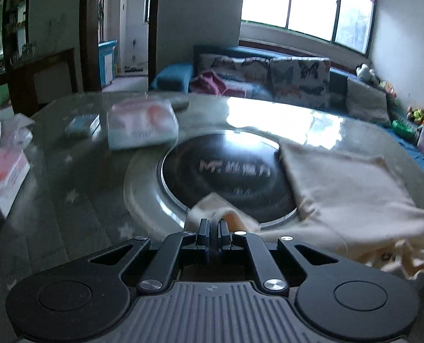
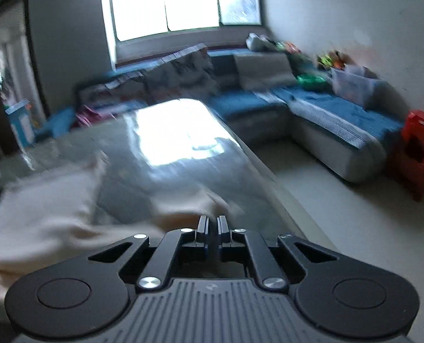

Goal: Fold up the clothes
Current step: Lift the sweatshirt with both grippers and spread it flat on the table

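A cream-coloured garment (image 1: 346, 194) lies on the glass table (image 1: 77, 177), spread to the right of the black round hob plate (image 1: 226, 171). My left gripper (image 1: 213, 223) is shut on a bunched corner of this garment near the table's front. In the right wrist view the same cream garment (image 2: 43, 200) stretches away to the left, blurred by motion. My right gripper (image 2: 212, 220) is shut on another fold of it close to the table's right edge.
Two tissue packs (image 1: 142, 124) (image 1: 3, 171) and a small blue box (image 1: 82, 124) sit on the table's left half. A blue corner sofa (image 2: 326, 114) with cushions stands behind the table. A red stool (image 2: 420, 148) is at the far right.
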Demonstrator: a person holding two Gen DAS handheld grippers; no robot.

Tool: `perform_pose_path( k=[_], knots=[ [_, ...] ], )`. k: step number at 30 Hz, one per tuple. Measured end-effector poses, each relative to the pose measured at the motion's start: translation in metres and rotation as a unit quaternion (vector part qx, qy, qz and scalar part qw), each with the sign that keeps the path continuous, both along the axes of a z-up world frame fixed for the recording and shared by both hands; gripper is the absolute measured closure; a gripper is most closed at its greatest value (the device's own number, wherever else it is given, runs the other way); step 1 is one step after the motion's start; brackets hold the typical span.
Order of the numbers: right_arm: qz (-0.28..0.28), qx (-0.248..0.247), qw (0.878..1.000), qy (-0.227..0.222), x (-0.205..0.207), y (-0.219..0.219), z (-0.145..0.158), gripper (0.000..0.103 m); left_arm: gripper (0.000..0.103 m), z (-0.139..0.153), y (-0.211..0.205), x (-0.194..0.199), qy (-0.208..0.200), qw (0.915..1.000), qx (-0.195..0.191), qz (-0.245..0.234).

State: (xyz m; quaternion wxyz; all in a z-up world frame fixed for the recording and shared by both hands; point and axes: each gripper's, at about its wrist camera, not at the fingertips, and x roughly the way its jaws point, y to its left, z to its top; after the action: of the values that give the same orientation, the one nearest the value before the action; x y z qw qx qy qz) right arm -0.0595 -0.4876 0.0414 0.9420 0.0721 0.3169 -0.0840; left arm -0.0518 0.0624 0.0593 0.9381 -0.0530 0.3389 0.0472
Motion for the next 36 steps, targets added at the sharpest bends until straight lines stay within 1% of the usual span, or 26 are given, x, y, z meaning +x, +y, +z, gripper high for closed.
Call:
perform_pose_path(
  k=[1, 2, 4, 6, 7, 8, 9, 10, 12, 14, 17, 21, 23, 26, 28, 31, 34, 36],
  knots=[
    [-0.008, -0.004, 1.000, 0.009, -0.002, -0.004, -0.003, 0.095, 0.096, -0.001, 0.000, -0.002, 0.003, 1.0000, 0.004, -0.001],
    [-0.015, -0.002, 1.000, 0.012, -0.006, -0.008, -0.005, 0.095, 0.094, -0.001, 0.000, -0.004, 0.005, 1.0000, 0.007, -0.002],
    [-0.021, 0.006, 1.000, 0.013, -0.012, -0.017, -0.004, 0.092, 0.093, 0.000, 0.000, -0.007, 0.004, 0.9999, 0.015, -0.005],
    [-0.012, 0.002, 1.000, 0.008, -0.015, -0.020, 0.000, 0.072, 0.091, 0.003, -0.001, -0.011, 0.000, 0.9997, 0.022, -0.011],
    [-0.003, -0.005, 1.000, 0.004, -0.015, -0.017, 0.003, 0.067, 0.090, 0.005, -0.003, -0.013, -0.005, 0.9996, 0.023, -0.018],
    [0.008, -0.015, 1.000, 0.001, -0.011, -0.007, 0.006, 0.061, 0.084, 0.008, -0.005, -0.014, -0.010, 0.9994, 0.023, -0.025],
    [0.018, -0.020, 1.000, 0.000, -0.009, -0.002, 0.006, 0.059, 0.077, 0.011, -0.010, -0.016, -0.016, 0.9991, 0.022, -0.034],
    [0.031, -0.026, 0.999, -0.001, -0.005, 0.003, 0.006, 0.057, 0.076, 0.013, -0.014, -0.018, -0.021, 0.9986, 0.021, -0.043],
    [0.052, -0.035, 0.998, -0.001, 0.004, 0.012, 0.004, 0.048, 0.075, 0.015, -0.027, -0.020, -0.029, 0.9972, 0.016, -0.068],
    [0.069, -0.043, 0.997, 0.001, 0.014, 0.021, 0.001, 0.044, 0.075, 0.015, -0.041, -0.019, -0.032, 0.9948, 0.008, -0.097],
    [0.089, -0.065, 0.994, 0.015, 0.032, 0.032, -0.008, 0.036, 0.075, 0.010, -0.066, -0.017, -0.027, 0.9894, -0.001, -0.142],
    [0.099, -0.113, 0.988, 0.034, 0.054, 0.051, -0.017, 0.034, 0.075, 0.001, -0.101, -0.011, -0.017, 0.9793, -0.006, -0.202],
    [0.094, -0.123, 0.987, 0.037, 0.057, 0.048, -0.018, 0.031, 0.075, -0.002, -0.116, -0.008, -0.016, 0.9732, -0.006, -0.229],
    [0.072, -0.136, 0.987, 0.038, 0.056, 0.038, -0.017, 0.030, 0.075, -0.008, -0.135, -0.003, -0.012, 0.9643, -0.006, -0.264],
    [0.049, -0.148, 0.987, 0.036, 0.052, 0.028, -0.017, 0.029, 0.074, -0.013, -0.147, 0.001, -0.008, 0.9604, 0.000, -0.279],
    [0.008, -0.153, 0.987, 0.038, 0.042, 0.010, -0.017, 0.028, 0.074, -0.022, -0.162, 0.007, 0.000, 0.9592, 0.011, -0.282],
    [-0.032, -0.150, 0.987, 0.046, 0.033, -0.010, -0.017, 0.028, 0.074, -0.031, -0.167, 0.014, 0.014, 0.9574, 0.014, -0.288],
    [-0.036, -0.139, 0.989, 0.043, 0.026, -0.012, -0.014, 0.028, 0.075, -0.035, -0.171, 0.014, 0.015, 0.9564, 0.024, -0.291]
  ],
)
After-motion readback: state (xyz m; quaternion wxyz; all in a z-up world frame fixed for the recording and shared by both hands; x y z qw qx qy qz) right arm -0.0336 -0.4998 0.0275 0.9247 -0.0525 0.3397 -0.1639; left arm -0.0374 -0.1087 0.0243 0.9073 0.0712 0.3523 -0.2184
